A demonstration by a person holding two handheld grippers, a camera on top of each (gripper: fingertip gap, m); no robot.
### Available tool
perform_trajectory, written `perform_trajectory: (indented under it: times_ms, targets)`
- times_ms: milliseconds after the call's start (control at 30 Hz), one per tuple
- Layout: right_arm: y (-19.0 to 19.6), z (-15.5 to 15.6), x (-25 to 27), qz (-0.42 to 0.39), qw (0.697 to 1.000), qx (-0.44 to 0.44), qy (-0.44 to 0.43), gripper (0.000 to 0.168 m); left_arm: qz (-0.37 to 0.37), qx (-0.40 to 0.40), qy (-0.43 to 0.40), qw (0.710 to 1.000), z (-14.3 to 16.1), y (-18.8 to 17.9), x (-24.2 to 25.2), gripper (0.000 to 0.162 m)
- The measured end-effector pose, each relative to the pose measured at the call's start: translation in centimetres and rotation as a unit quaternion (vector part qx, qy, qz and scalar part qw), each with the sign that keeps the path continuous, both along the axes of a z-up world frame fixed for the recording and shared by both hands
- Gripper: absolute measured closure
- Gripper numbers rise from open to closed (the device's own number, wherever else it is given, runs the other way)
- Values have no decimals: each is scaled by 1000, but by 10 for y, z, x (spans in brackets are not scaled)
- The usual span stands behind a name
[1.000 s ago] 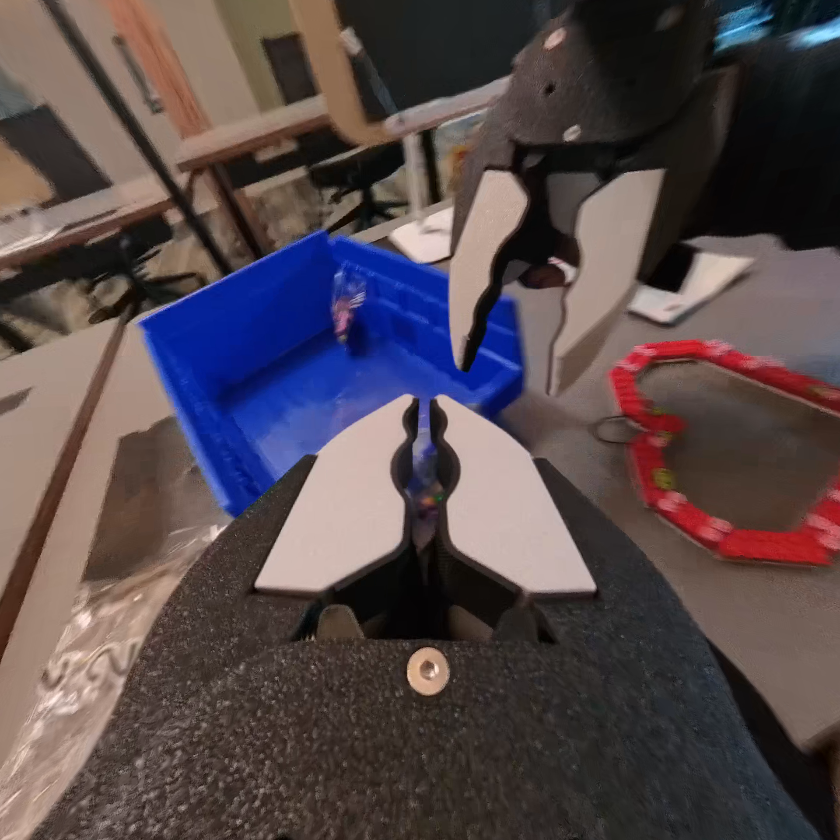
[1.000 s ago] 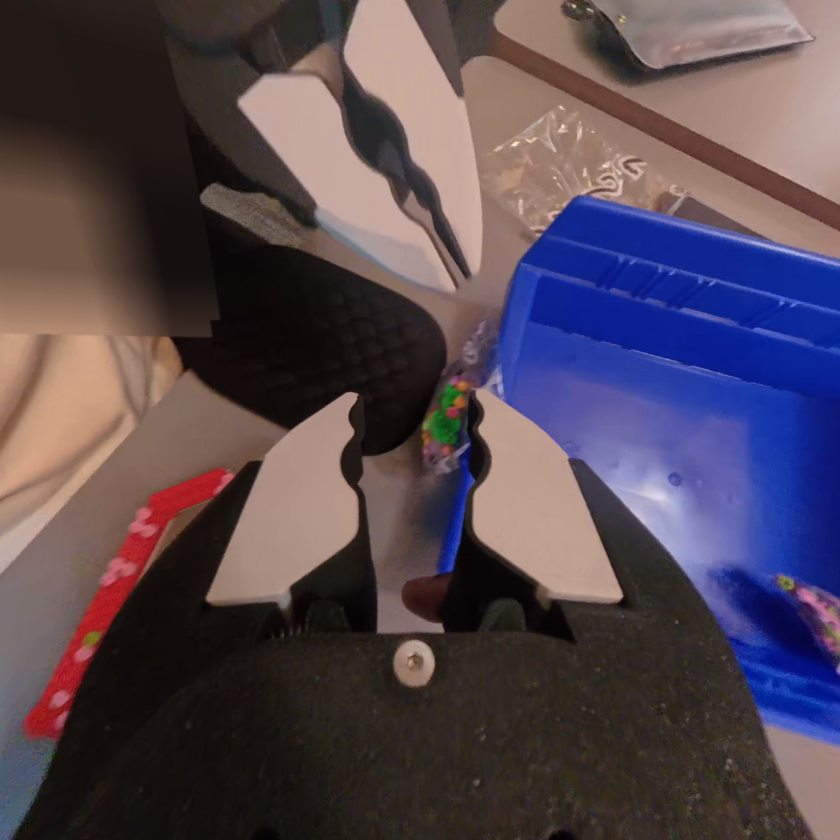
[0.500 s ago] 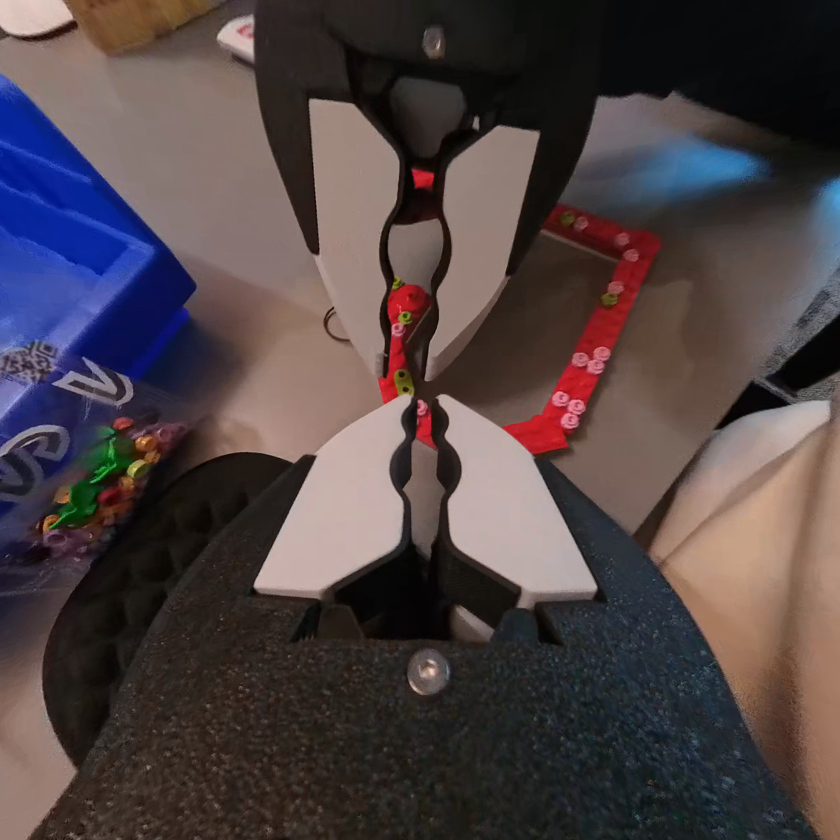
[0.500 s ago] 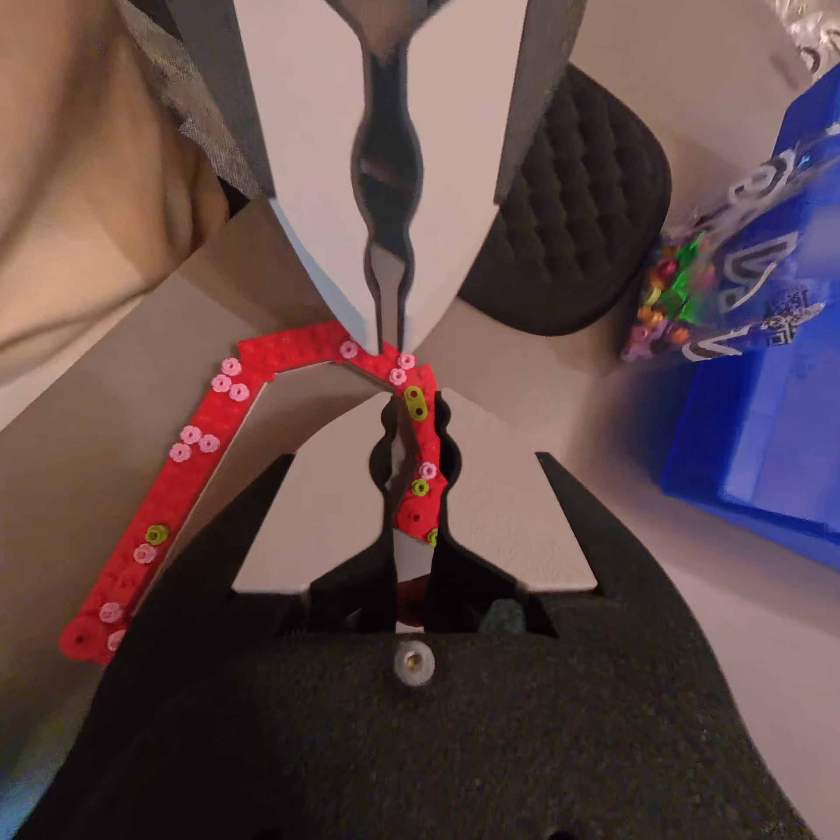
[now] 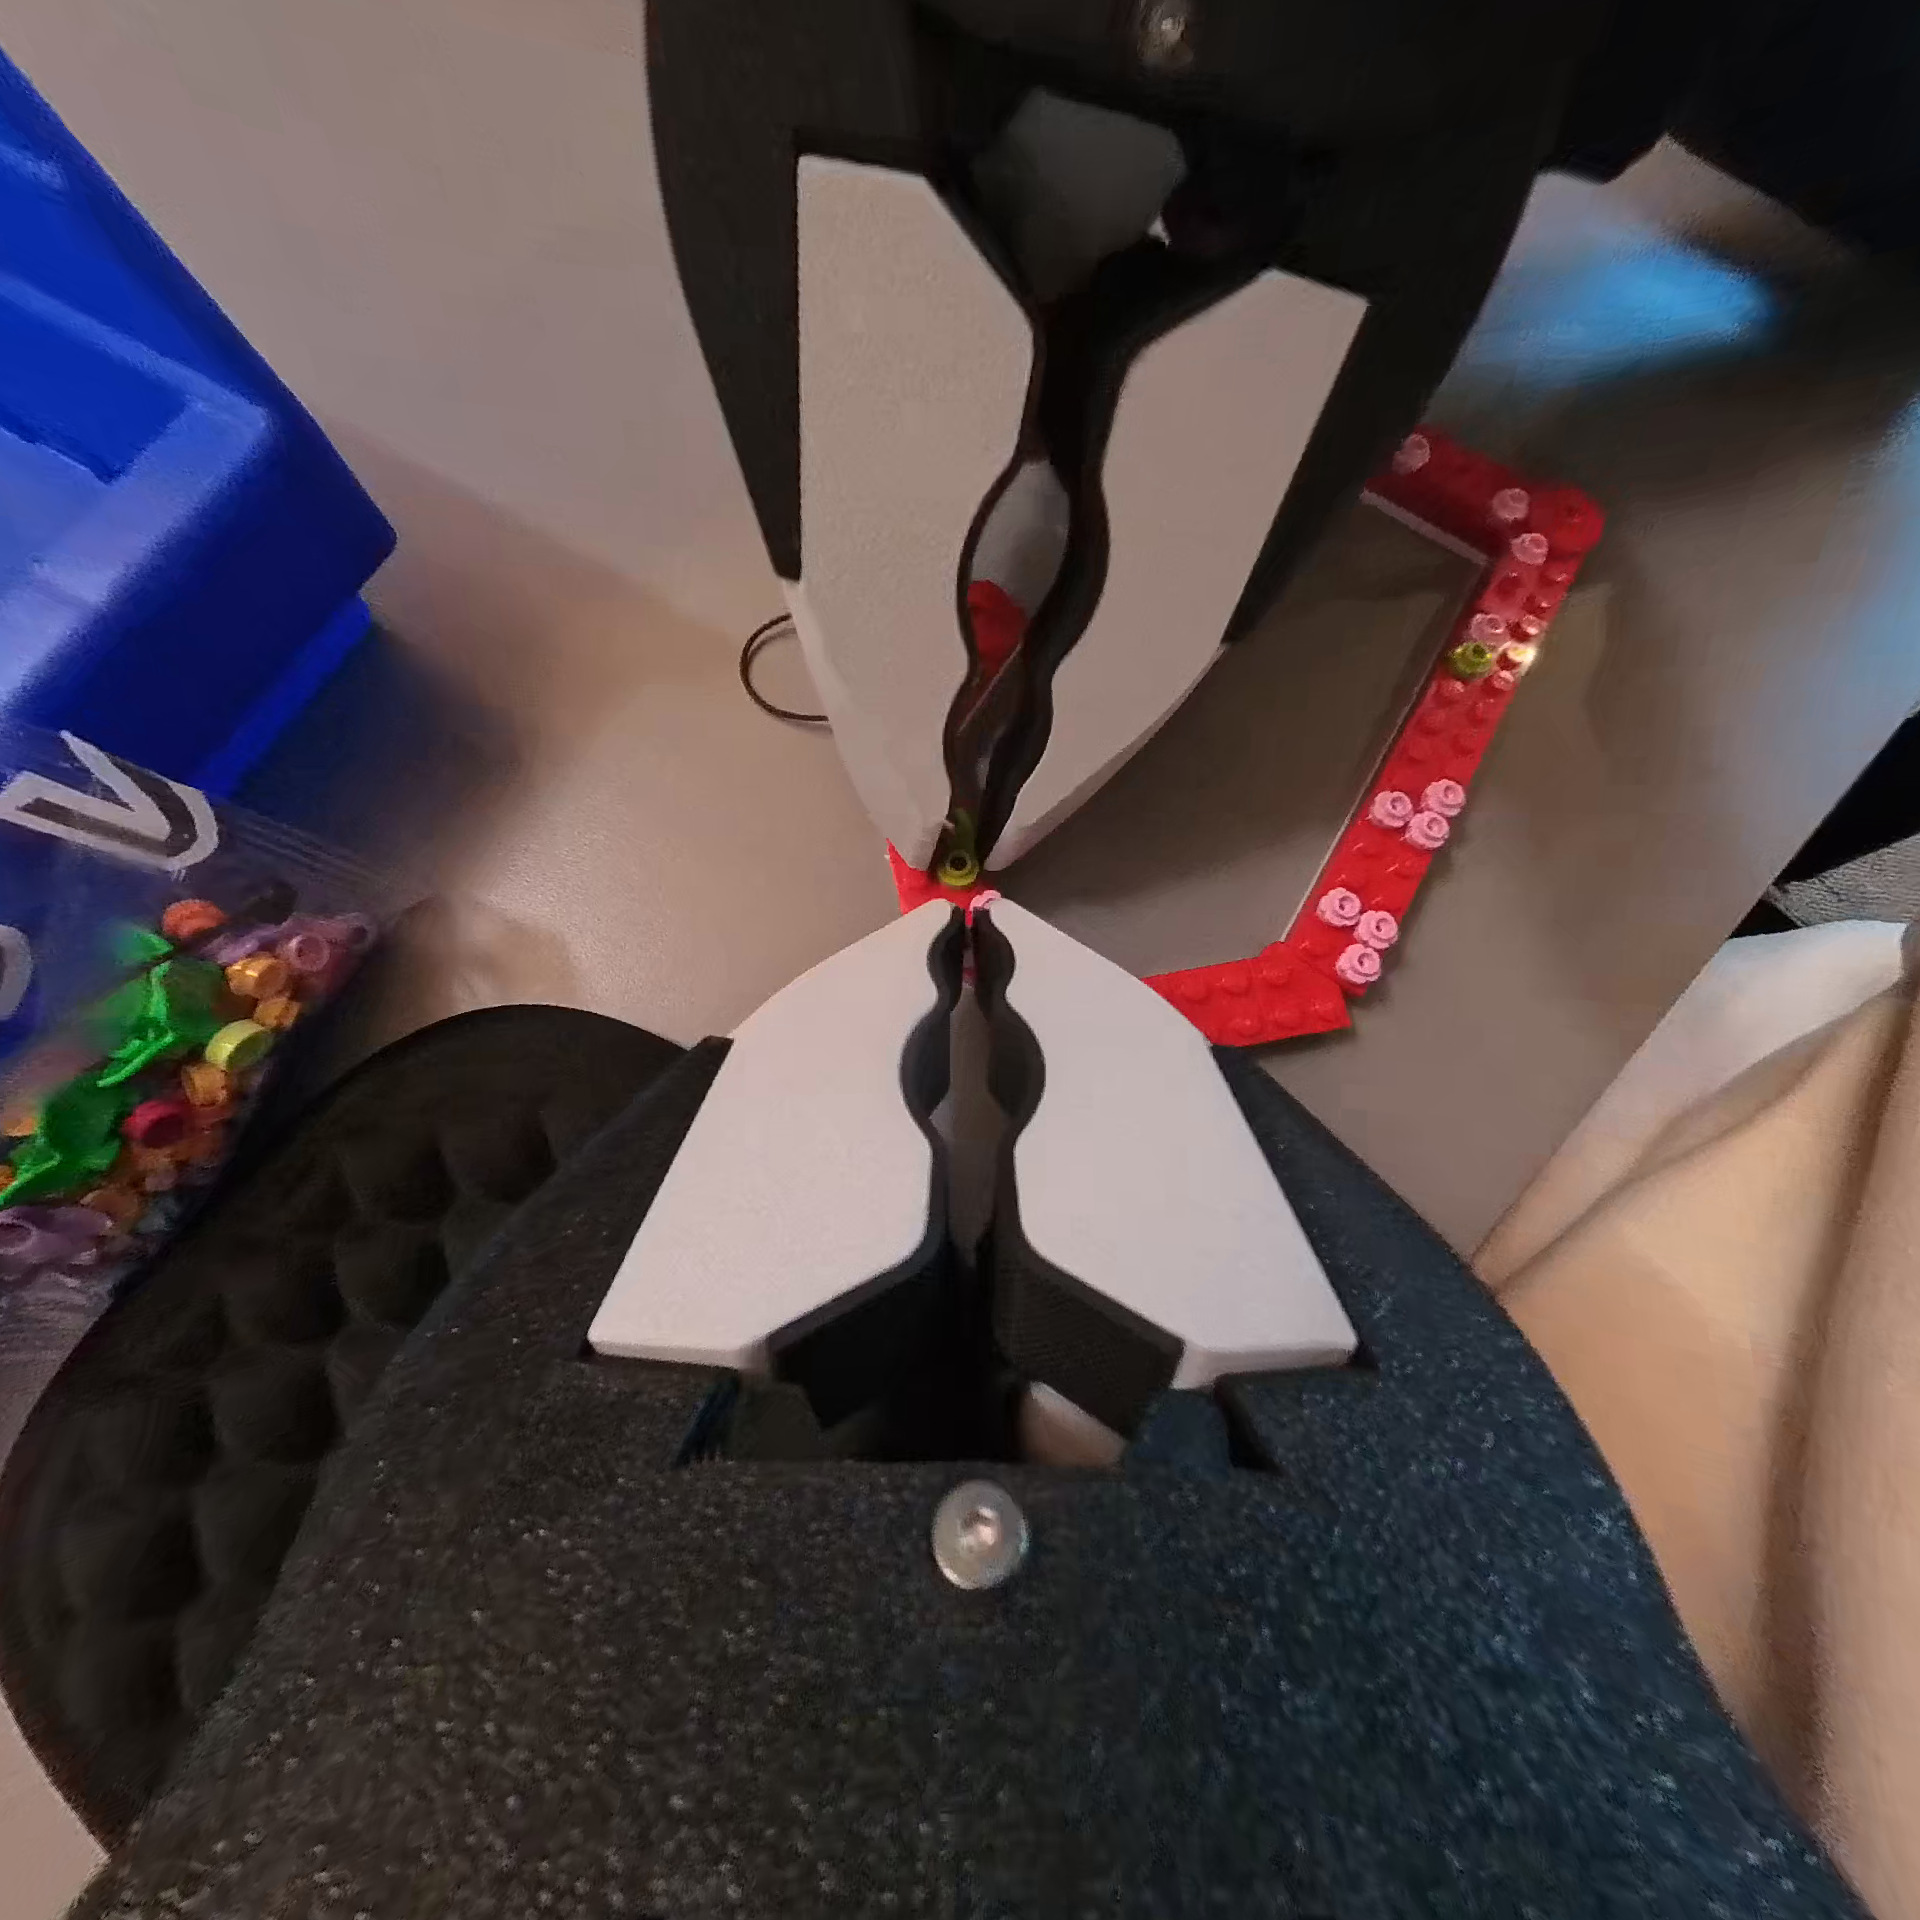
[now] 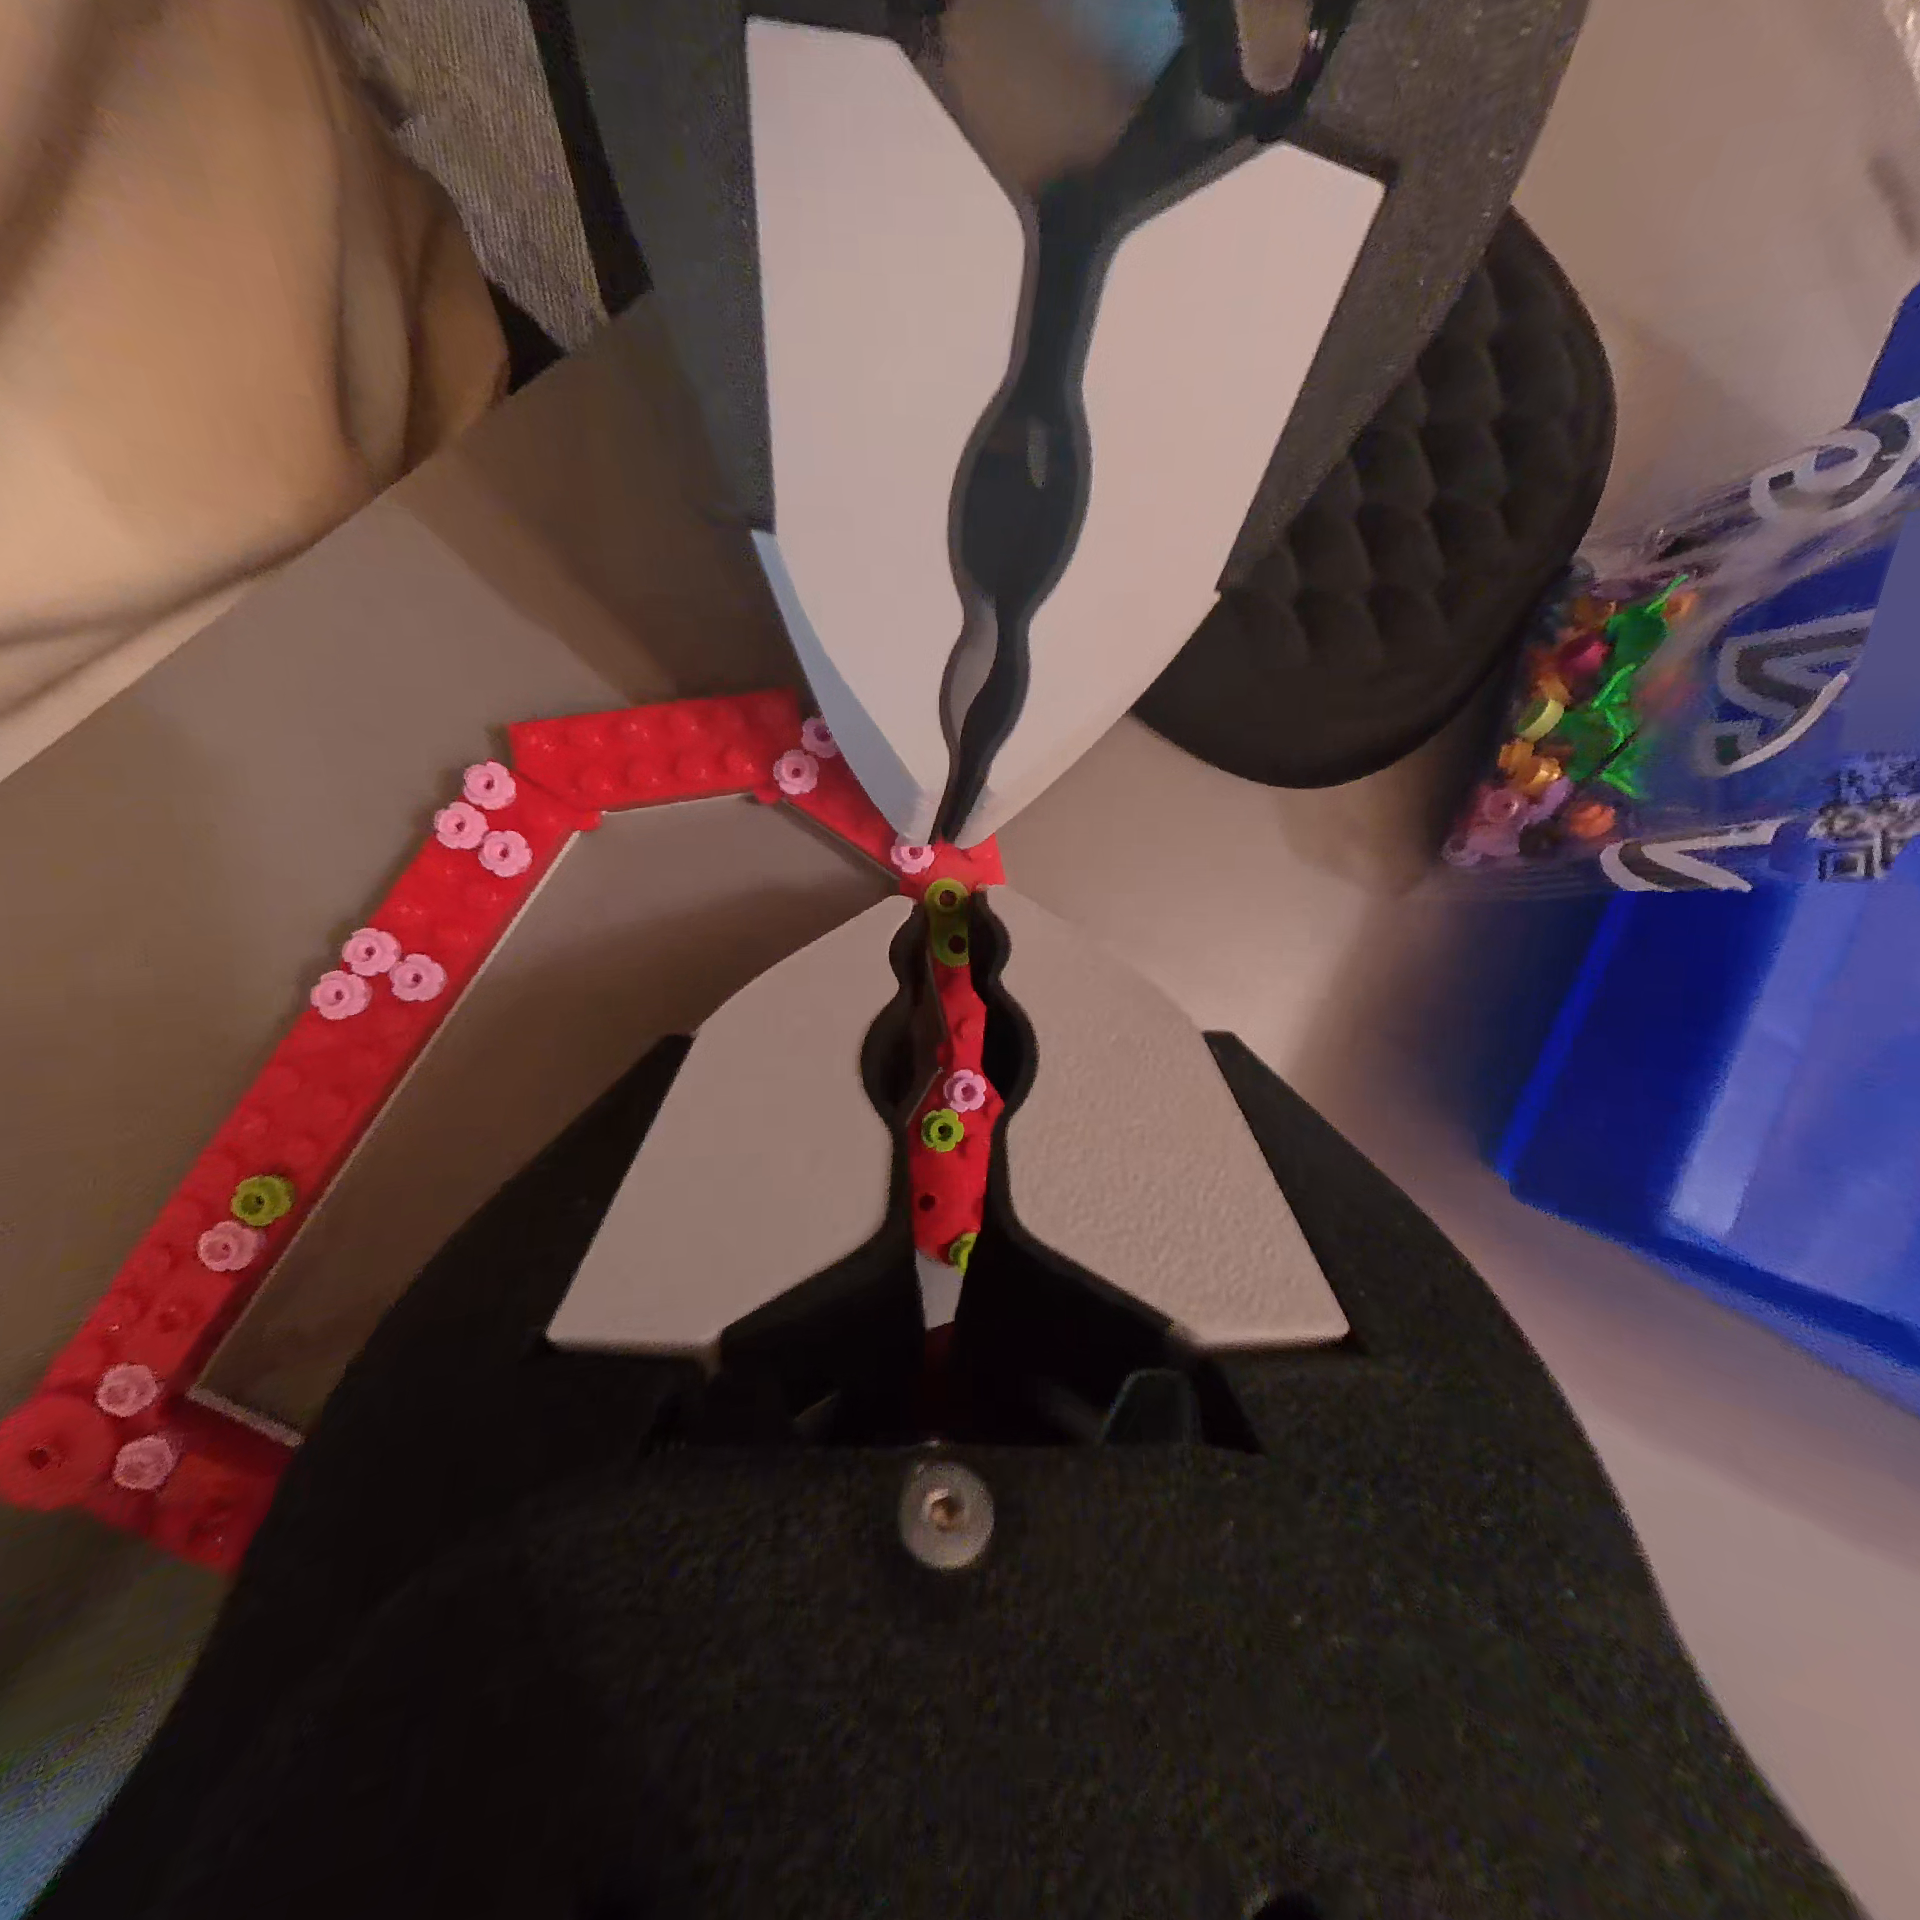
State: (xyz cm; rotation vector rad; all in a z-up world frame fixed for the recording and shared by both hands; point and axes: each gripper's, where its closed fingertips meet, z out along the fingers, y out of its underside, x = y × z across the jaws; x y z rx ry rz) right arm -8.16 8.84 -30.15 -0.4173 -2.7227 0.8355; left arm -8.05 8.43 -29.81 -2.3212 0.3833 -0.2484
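On the grey table, both tongs apparently pinch the flower-studded red brick frame (image 6: 416,935).

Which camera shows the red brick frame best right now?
The right wrist view: the red brick frame runs unbroken from the lower left to both grippers' tips. The left wrist view shows only its far side and a sliver at the tips; the right gripper hides the rest.

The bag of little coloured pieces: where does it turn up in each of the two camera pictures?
Left wrist view: bag of coloured pieces at the left edge, below the blue bin.
Right wrist view: the bag at the right edge, above the bin.
Shared landmark: the red brick frame, where both grippers' tips meet.
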Motion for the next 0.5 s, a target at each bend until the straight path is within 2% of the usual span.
perform_trajectory:
  times_ms: [133, 333, 400, 433, 500]
  targets:
    - [2, 2, 0, -34, 994, -100, -19, 163, 2, 11, 24, 1000, 0, 2, -1, 160]
    - [1, 8, 3, -33, 986, -160, -34, 168, 4, 7, 9, 1000, 0, 2, -1, 160]
    - [-8, 54, 2, -20, 958, -285, -6, 168, 3, 8, 13, 1000, 0, 2, -1, 160]
    - [0, 55, -1, -28, 968, -248, 9, 168, 4, 10, 12, 1000, 0, 3, -1, 160]
    - [15, 34, 1, -28, 993, -111, 8, 168, 5, 10, 3, 1000, 0, 3, -1, 160]
